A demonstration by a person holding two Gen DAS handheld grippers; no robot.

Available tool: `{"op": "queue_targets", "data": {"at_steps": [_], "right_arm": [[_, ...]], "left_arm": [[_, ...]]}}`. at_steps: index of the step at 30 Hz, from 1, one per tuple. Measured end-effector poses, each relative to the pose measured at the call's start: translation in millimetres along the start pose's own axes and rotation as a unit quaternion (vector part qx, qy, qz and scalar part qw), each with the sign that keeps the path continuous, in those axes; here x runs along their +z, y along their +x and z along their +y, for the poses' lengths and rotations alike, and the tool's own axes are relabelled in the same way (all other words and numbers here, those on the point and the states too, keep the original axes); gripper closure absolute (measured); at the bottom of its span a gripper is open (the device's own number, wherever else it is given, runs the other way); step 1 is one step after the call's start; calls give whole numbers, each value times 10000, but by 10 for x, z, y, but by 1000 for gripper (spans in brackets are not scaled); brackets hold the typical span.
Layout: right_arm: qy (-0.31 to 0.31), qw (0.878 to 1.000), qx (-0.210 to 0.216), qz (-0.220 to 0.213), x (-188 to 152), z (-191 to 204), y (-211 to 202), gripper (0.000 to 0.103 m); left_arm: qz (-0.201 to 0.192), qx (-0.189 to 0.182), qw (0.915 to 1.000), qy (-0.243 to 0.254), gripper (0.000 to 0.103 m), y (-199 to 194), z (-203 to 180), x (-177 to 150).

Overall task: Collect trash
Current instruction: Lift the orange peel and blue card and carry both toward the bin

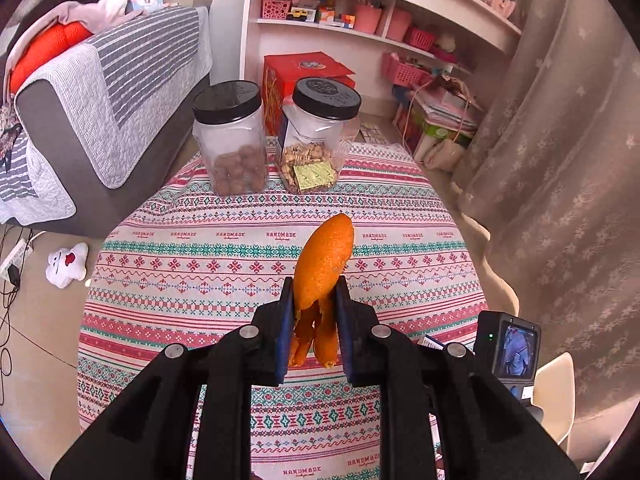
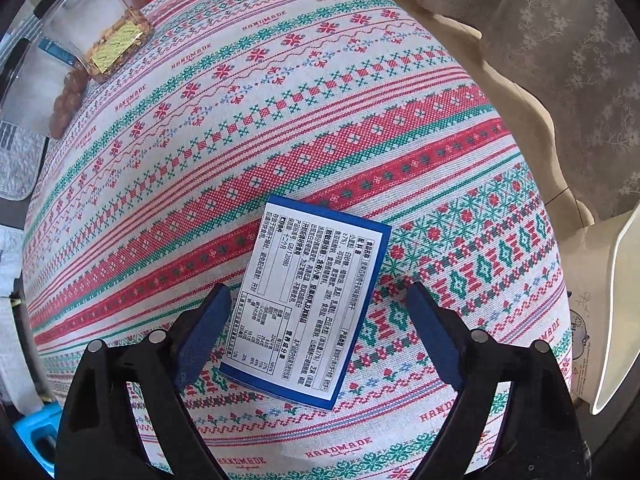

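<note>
Left claw (image 1: 313, 300) is clamped on the orange peel (image 1: 325, 258), blue pads pressed to both sides of it. I see the peel held upright above the table (image 1: 180, 264), its rounded end poking up past the fingertips and torn strips hanging down between the fingers. The peel sits in the air, nearer to me than the two black-lidded jars: one with brown balls (image 1: 231, 138), one with biscuit pieces (image 1: 320, 134). Both jars stand at the far edge of the table, side by side. A red box (image 1: 304, 76) is just behind them.

Right claw (image 2: 319, 320) is spread wide and holds nothing. I see it hovering over the blue-edged packet (image 2: 308, 300), which lies flat on the patterned tablecloth, printed label up. Left pad (image 2: 202, 332) overlaps the packet's left edge in view; whether it touches, I cannot tell. Right pad stands clear of it. From the packet, the biscuit jar is well away at the far left.
</note>
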State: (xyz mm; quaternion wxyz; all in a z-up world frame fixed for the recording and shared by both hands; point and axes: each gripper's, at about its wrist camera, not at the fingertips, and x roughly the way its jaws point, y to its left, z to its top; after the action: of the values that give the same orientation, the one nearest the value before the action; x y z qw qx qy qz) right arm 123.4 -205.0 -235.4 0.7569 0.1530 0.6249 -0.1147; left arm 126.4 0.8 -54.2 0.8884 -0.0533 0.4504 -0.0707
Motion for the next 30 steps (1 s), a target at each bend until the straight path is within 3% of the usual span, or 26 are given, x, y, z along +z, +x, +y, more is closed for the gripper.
{"op": "queue_targets", "data": {"at_steps": [2, 5, 10, 17, 24, 30], "right_arm": [[-27, 9999, -61, -148, 17, 18, -43, 42], [7, 9995, 269, -144, 41, 39, -87, 49], [45, 9951, 890, -423, 109, 106, -347, 49], [-95, 9723, 1831, -1448, 166, 227, -981, 49], [-255, 9474, 1933, -2537, 106, 206, -1467, 49], [-356, 9231, 1641, -3460, 7, 112, -1825, 49]], "left_arm": [[-3, 20, 10000, -28, 83, -20, 52, -18], [30, 123, 9998, -132, 83, 21, 156, -24], [58, 208, 9992, -344, 83, 63, 319, -36], [-8, 221, 9986, -473, 83, 32, 422, -68], [-475, 215, 9975, -476, 83, -163, 380, -47], [-956, 266, 9943, -403, 83, -335, 228, -33]]}}
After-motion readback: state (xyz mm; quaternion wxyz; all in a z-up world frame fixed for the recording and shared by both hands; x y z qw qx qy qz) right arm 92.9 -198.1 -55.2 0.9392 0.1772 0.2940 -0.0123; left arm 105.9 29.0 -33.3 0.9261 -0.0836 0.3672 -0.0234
